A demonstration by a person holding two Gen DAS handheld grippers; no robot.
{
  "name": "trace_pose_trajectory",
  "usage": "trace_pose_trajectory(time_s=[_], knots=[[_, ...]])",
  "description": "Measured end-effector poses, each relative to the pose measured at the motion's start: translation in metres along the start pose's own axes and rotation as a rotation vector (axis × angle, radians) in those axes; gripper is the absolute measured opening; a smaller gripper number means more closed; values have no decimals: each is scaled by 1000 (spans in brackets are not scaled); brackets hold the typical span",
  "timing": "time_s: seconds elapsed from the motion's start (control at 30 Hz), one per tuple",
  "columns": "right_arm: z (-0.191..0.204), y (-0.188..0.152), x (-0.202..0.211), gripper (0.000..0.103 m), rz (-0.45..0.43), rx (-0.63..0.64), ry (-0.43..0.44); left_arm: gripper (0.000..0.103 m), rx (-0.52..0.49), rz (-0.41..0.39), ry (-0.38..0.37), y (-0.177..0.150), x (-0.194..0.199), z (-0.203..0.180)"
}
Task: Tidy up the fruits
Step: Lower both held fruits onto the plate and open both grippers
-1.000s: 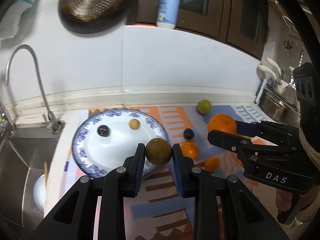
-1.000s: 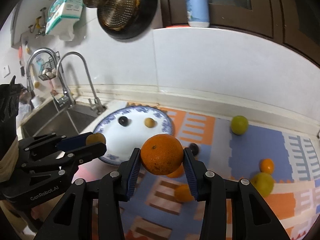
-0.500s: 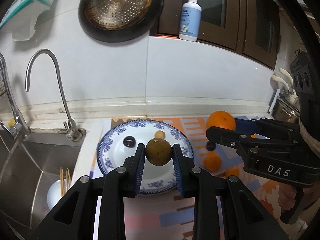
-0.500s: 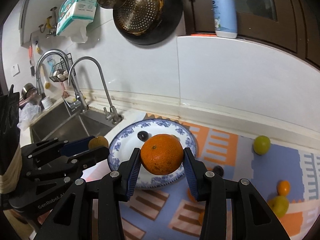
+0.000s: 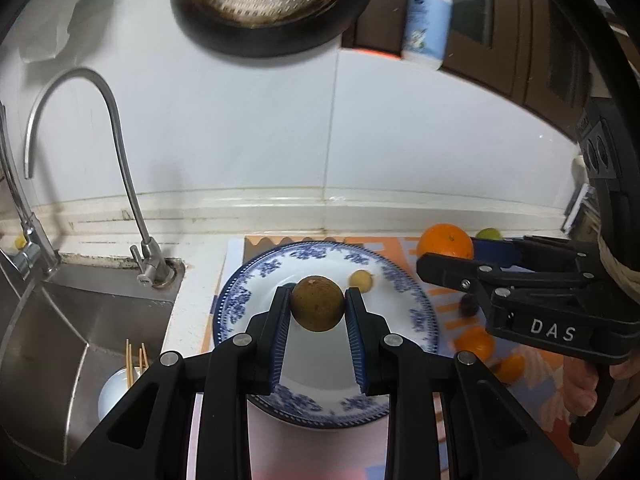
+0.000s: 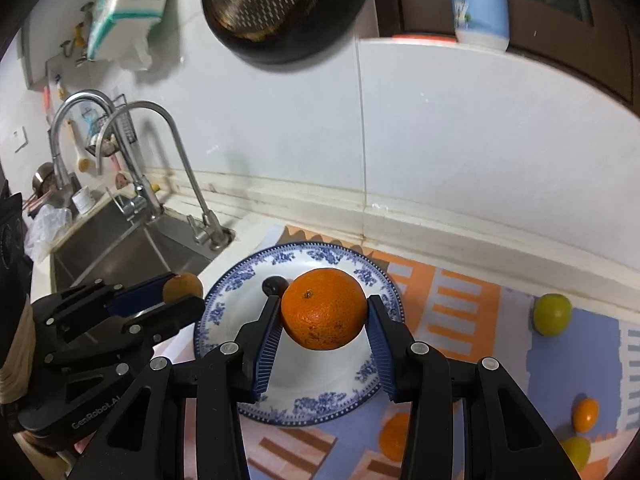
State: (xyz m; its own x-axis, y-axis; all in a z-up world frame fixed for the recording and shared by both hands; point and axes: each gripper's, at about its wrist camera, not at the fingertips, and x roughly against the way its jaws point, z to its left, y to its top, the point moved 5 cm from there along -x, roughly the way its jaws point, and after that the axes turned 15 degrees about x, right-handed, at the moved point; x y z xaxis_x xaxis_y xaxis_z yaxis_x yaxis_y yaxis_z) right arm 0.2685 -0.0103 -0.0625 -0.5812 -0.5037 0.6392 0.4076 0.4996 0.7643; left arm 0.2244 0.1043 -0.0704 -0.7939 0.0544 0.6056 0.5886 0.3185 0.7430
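My left gripper (image 5: pixel 317 309) is shut on a round brown fruit (image 5: pixel 317 303) and holds it above the blue-patterned white plate (image 5: pixel 256 292). My right gripper (image 6: pixel 323 316) is shut on a large orange (image 6: pixel 323 314) above the same plate (image 6: pixel 224 300). The plate holds a small tan fruit (image 5: pixel 361 279) and a dark plum (image 6: pixel 273 283). In the right wrist view the left gripper (image 6: pixel 176 296) with the brown fruit (image 6: pixel 182 286) is at the left. In the left wrist view the right gripper (image 5: pixel 448 254) with the orange (image 5: pixel 444 240) is at the right.
More fruit lies on the patterned mat (image 6: pixel 460 300): a green one (image 6: pixel 551 314), small oranges (image 6: pixel 585 414) (image 6: pixel 394 436) and a dark plum (image 5: pixel 468 305). A steel sink (image 5: pixel 60 340) with a tap (image 5: pixel 120 152) is to the left. The tiled wall stands behind.
Both grippers have moved left with their fruits and now hang over the plate. The cameras have tilted and drawn closer to the plate.
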Motion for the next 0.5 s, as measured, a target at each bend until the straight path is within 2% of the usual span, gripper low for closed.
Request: trace_pose_trajectory(time_s=[0.5], knots=[[-6, -16, -71, 43, 197, -45, 48, 27, 15, 147, 63, -8, -70, 29]])
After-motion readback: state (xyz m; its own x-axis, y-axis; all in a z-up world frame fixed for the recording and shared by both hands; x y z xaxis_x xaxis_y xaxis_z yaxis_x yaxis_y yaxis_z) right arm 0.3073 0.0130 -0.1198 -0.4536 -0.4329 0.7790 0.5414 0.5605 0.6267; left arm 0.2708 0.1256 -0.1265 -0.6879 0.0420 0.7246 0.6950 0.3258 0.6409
